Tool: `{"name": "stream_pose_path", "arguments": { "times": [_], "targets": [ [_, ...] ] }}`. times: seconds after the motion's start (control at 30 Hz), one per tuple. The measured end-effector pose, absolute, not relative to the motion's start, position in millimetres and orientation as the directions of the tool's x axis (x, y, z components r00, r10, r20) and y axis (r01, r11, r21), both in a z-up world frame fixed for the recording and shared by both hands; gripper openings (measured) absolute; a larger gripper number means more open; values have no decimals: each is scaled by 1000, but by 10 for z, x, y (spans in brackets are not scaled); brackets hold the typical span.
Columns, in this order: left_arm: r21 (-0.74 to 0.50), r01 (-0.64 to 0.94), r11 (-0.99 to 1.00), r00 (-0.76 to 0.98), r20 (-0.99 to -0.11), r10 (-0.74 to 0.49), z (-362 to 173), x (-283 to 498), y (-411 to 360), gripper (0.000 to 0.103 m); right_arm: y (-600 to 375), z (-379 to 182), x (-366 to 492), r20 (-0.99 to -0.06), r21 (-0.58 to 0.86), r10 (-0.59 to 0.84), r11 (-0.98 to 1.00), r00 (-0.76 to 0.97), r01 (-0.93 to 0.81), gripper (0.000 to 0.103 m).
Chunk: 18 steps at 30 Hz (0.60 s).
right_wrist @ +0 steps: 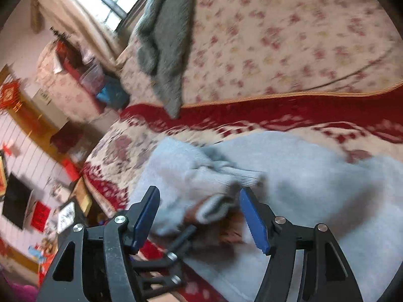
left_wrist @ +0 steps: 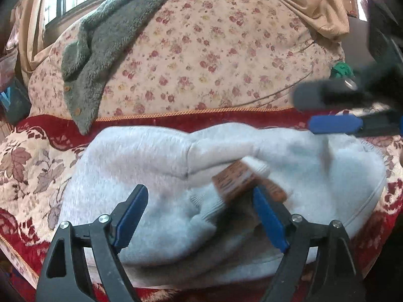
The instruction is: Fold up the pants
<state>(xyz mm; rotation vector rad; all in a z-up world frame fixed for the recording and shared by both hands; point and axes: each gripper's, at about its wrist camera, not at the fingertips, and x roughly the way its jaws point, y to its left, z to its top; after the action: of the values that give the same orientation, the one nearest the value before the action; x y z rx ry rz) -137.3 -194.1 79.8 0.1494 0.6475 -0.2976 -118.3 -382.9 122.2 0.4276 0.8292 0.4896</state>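
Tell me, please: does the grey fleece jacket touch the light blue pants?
Apart. In the left wrist view, red blanket shows between the jacket's lower tip and the pants.

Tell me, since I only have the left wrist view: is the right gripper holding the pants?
Observer: No. In the right wrist view, the right gripper has its jaws open, with nothing clamped.
Operator: What is in front of it?
Observer: A ribbed cuff of the pale blue pants lies bunched just ahead of the open jaws.
Operator: Anything past the cover's edge on that side?
Observer: Yes, a black flat screen, blurred, down in the room beyond.
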Motion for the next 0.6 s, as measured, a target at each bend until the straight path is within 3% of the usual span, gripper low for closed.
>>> {"name": "stream_pose_path", "arguments": {
  "times": [0.13, 0.6],
  "targets": [
    [22, 321, 947, 752, -614, -240, 872, -1329, -2000, 84, -4049, 1234, -1396, -598, 525, 534, 825, 598, -211, 79],
    [3, 379, 925, 716, -634, -292, 903, -1277, -2429, 85, -4550, 1013, -1911, -639, 540, 488, 835, 594, -106, 87]
  ]
}}
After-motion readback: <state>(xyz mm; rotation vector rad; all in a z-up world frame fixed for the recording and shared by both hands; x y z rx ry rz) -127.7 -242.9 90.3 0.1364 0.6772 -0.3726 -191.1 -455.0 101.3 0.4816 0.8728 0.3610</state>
